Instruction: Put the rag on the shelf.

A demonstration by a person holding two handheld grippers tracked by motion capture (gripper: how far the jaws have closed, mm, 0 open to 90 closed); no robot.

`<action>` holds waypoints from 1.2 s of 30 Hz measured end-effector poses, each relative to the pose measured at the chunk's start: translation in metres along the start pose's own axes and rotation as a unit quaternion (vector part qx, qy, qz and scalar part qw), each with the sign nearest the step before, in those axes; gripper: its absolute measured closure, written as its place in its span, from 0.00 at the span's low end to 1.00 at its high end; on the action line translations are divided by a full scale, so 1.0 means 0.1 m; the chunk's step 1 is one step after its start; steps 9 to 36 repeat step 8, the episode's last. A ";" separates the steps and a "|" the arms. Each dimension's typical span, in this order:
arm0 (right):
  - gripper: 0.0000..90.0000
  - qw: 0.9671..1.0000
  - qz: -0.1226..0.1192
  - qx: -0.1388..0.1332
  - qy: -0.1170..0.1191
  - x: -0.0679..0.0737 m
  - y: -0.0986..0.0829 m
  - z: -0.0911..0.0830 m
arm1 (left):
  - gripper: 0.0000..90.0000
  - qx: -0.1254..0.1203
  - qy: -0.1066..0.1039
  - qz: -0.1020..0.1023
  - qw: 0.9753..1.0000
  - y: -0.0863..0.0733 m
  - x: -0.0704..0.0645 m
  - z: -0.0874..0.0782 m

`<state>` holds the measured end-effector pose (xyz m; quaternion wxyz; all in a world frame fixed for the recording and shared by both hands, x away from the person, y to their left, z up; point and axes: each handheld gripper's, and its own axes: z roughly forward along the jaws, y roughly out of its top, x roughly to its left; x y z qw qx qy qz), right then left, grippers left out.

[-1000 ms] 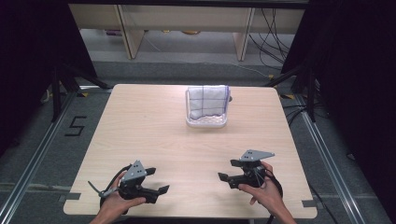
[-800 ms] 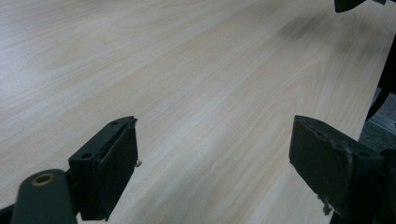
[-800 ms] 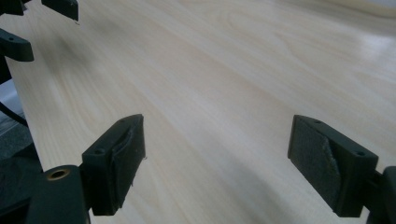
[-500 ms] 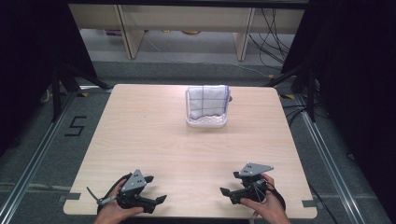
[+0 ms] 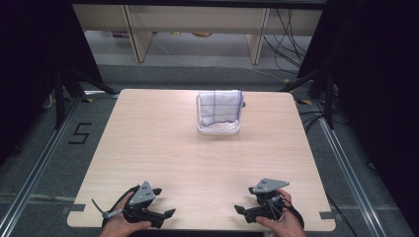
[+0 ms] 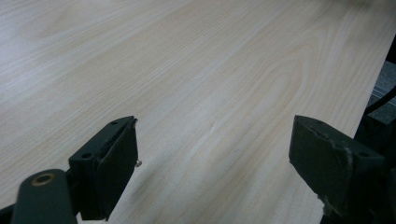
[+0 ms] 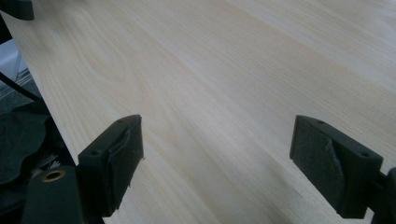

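A white cloth with thin blue lines (image 5: 220, 108) lies folded in a small white basket (image 5: 218, 130) at the table's far middle. My left gripper (image 5: 165, 202) rests near the front edge at the left, held by a hand, pointing right. In the left gripper view it (image 6: 215, 154) stands open with only bare wood between the jaws. My right gripper (image 5: 243, 200) sits near the front edge at the right, pointing left. In the right gripper view it (image 7: 217, 154) is open as well, holding nothing. Both are far from the basket.
The light wooden table (image 5: 163, 148) stretches between the grippers and the basket. Its front edge lies just under both hands. Dark frame posts (image 5: 64, 84) flank the table, and cables (image 5: 291, 29) lie on the floor behind it.
Both grippers have drawn back toward the table's front edge and sit lower in the high view. Their jaws stay open. The basket and cloth have not moved.
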<state>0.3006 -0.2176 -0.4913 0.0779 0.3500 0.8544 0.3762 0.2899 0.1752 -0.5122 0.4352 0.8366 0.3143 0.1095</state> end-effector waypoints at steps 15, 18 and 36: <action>0.20 1.000 0.000 0.003 0.000 0.00 0.00 0.01 | 0.17 0.002 0.002 -0.004 1.000 0.00 0.02 0.01; 0.20 1.000 0.000 0.003 0.000 0.00 0.00 0.01 | 0.17 0.002 0.002 -0.004 1.000 0.00 0.02 0.01; 0.20 1.000 0.000 0.003 0.000 0.00 0.00 0.01 | 0.17 0.002 0.002 -0.004 1.000 0.00 0.02 0.01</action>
